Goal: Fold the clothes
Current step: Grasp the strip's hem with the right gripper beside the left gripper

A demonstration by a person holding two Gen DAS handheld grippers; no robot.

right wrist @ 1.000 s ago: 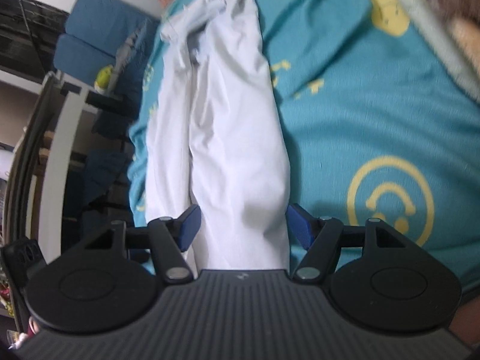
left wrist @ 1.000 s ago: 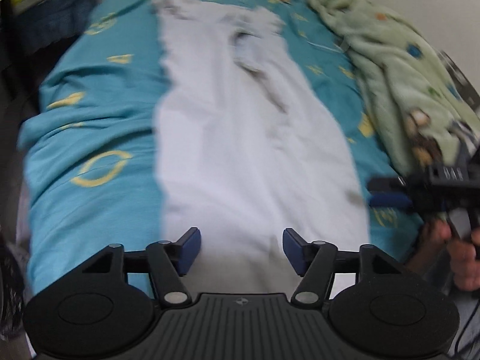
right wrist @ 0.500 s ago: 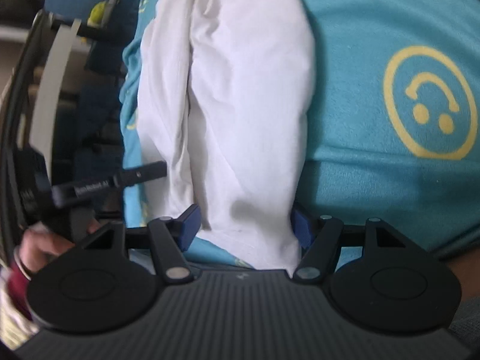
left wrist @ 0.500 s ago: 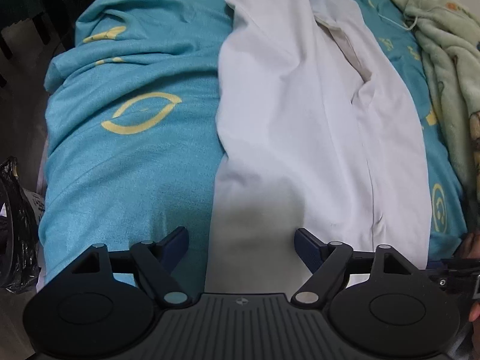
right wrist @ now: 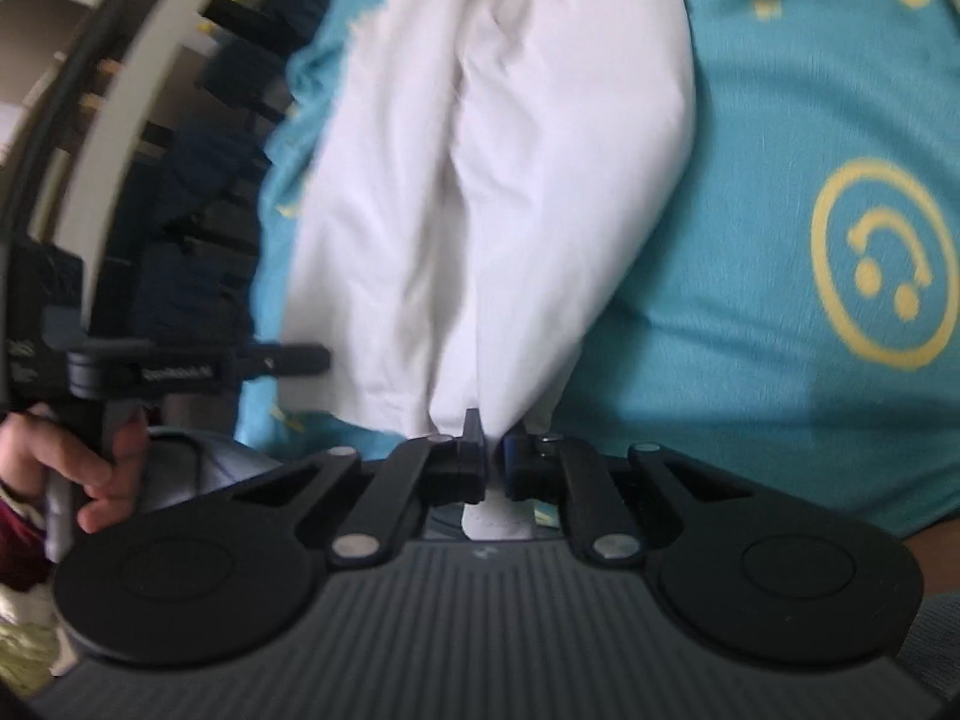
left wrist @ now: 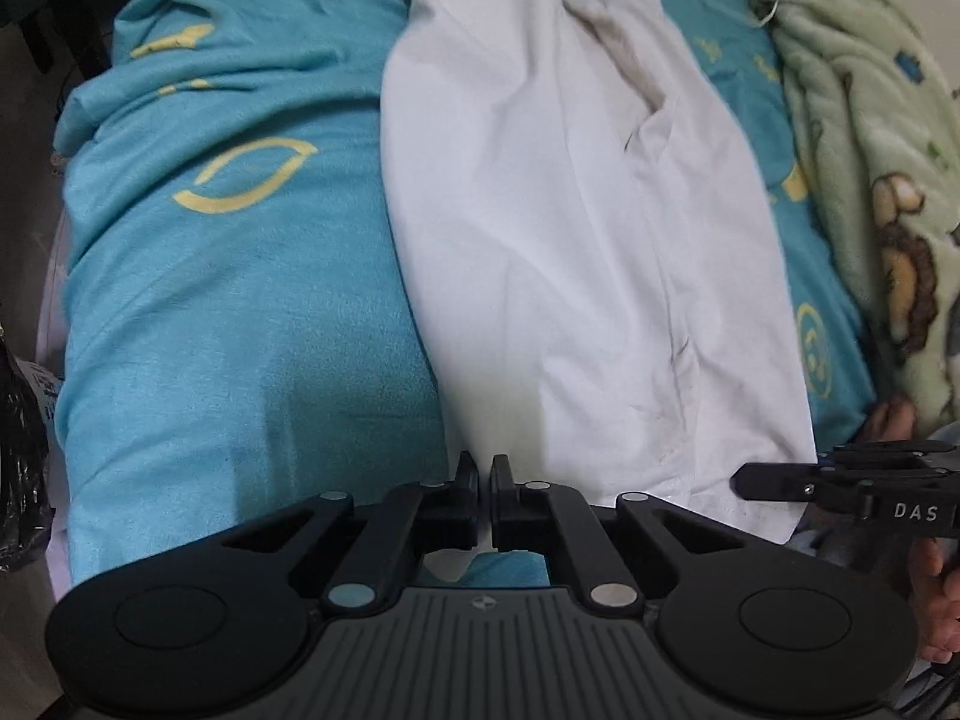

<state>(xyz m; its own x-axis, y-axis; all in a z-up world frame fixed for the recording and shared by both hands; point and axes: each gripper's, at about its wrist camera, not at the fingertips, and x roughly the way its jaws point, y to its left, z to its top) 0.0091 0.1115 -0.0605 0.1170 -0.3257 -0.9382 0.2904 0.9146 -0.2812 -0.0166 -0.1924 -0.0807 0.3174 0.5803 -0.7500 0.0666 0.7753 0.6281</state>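
white garment (left wrist: 564, 228) lies lengthwise on the teal bedspread (left wrist: 240, 312), running from 12 o'clock down to the near hem at 6 in the left wrist view, already folded narrow with a seam line down the middle. green fleece blanket (left wrist: 870, 150) sits off at 2 o'clock, just beside the garment's right side

left gripper (left wrist: 483, 483) jaws are pulled together at the hem's left corner, 6 o'clock. white cloth runs right up to the tips but can't tell if any is actually pinched, teal shows in the gap behind them

right gripper (right wrist: 493, 456) jaws are clamped on the hem's right corner, white cloth bunched between the pads and poking out behind them toward the camera. right wrist view is blurred. the other tool and a hand (right wrist: 90, 462) show at 9 o'clock there

looks like the step is grabbing both near corners to carry the hem up toward 12 for a half fold

risks:
- left side may have missed the cloth or caught the bedspread too, so a lift drags one corner only and the fold goes skewed
- right grip is on a bunched wad, not a flat edge, could slip out or leave a crumpled corner
- soft bedding gives under the fabric, so layers may shift apart and the earlier fold opens
- blanket close by could snag on the swing
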